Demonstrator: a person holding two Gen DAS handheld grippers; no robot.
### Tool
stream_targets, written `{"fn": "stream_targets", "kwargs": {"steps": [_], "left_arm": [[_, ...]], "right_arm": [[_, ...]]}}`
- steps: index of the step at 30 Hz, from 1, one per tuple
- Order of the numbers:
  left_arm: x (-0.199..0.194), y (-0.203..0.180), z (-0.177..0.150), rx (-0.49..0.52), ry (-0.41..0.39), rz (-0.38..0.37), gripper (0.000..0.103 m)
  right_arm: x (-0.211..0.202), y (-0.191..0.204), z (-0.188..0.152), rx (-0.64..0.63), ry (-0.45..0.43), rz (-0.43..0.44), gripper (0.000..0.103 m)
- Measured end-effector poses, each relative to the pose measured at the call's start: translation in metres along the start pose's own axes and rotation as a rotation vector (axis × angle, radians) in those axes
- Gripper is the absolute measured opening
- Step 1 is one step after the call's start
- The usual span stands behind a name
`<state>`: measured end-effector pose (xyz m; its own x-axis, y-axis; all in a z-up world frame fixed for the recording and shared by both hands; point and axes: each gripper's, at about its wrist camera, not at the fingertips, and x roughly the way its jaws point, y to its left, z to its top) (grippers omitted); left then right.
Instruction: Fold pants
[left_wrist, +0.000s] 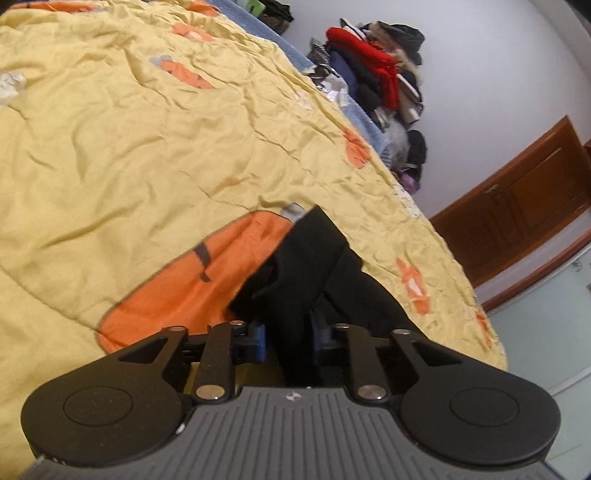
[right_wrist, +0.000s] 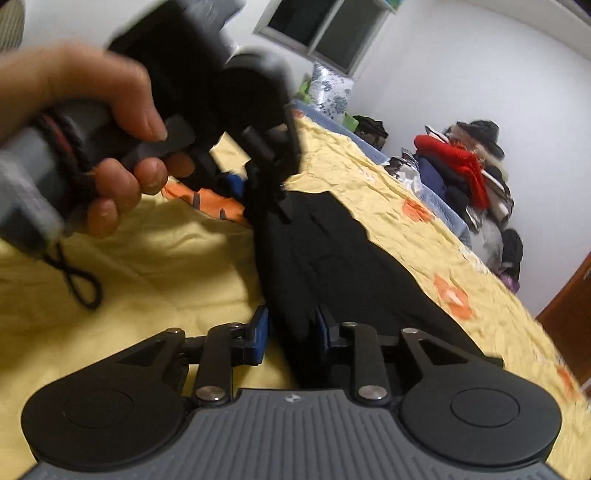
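The black pants lie bunched on a yellow quilt with orange patches. My left gripper is shut on a fold of the black pants and lifts it above the quilt. My right gripper is shut on another part of the pants, close to the bed. In the right wrist view the left gripper shows at upper left, held by a hand, pinching the far end of the same fabric.
The yellow quilt covers the bed. A pile of clothes with a red garment sits at the bed's far end by the white wall. A brown wooden door is at the right. A window is behind.
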<state>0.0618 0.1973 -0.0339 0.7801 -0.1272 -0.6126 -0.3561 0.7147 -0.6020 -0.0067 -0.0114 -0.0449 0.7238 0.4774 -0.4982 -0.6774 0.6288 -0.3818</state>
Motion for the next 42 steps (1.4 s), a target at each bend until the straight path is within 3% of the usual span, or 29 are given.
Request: {"fn": "stream_targets", "kwargs": {"steps": [3, 5, 6, 7, 9, 11, 13, 15, 17, 20, 24, 27, 31, 38, 42], "left_arm": [[-0.018, -0.014, 0.001, 0.078, -0.113, 0.088, 0.037], [-0.031, -0.030, 0.000, 0.149, -0.166, 0.086, 0.050], [-0.033, -0.042, -0.002, 0.192, -0.154, 0.065, 0.065], [-0.033, -0.055, -0.006, 0.243, -0.125, 0.030, 0.074], [-0.029, -0.081, -0.020, 0.342, -0.040, -0.067, 0.075], [-0.021, -0.109, -0.041, 0.430, 0.079, -0.159, 0.076], [-0.014, -0.129, -0.063, 0.441, 0.201, -0.257, 0.076], [-0.004, -0.145, -0.086, 0.417, 0.341, -0.355, 0.079], [0.005, -0.160, -0.106, 0.388, 0.440, -0.408, 0.079], [0.017, -0.175, -0.127, 0.336, 0.537, -0.438, 0.080], [0.040, -0.177, -0.139, 0.172, 0.673, -0.467, 0.086], [0.055, -0.175, -0.144, 0.104, 0.705, -0.429, 0.086], [0.067, -0.172, -0.156, 0.028, 0.776, -0.419, 0.087], [0.072, -0.165, -0.161, -0.031, 0.739, -0.352, 0.087], [0.073, -0.153, -0.161, -0.161, 0.690, -0.315, 0.085]], "right_arm": [[-0.050, -0.045, -0.024, 0.211, -0.033, 0.024, 0.026], [-0.084, -0.077, -0.050, 0.350, -0.040, -0.029, 0.027], [-0.100, -0.091, -0.065, 0.398, -0.029, -0.107, 0.027], [-0.113, -0.102, -0.078, 0.420, -0.009, -0.199, 0.027], [-0.133, -0.119, -0.106, 0.427, 0.055, -0.345, 0.027], [-0.142, -0.133, -0.128, 0.432, 0.139, -0.405, 0.027], [-0.150, -0.141, -0.144, 0.422, 0.189, -0.424, 0.027], [-0.153, -0.142, -0.151, 0.400, 0.226, -0.425, 0.027], [-0.155, -0.142, -0.156, 0.384, 0.239, -0.429, 0.027], [-0.152, -0.141, -0.160, 0.363, 0.262, -0.412, 0.027], [-0.145, -0.139, -0.166, 0.341, 0.270, -0.412, 0.027], [-0.144, -0.140, -0.171, 0.353, 0.262, -0.415, 0.034], [-0.147, -0.137, -0.176, 0.333, 0.250, -0.450, 0.058], [-0.149, -0.136, -0.179, 0.324, 0.234, -0.459, 0.059], [-0.148, -0.136, -0.179, 0.314, 0.231, -0.470, 0.062]]}}
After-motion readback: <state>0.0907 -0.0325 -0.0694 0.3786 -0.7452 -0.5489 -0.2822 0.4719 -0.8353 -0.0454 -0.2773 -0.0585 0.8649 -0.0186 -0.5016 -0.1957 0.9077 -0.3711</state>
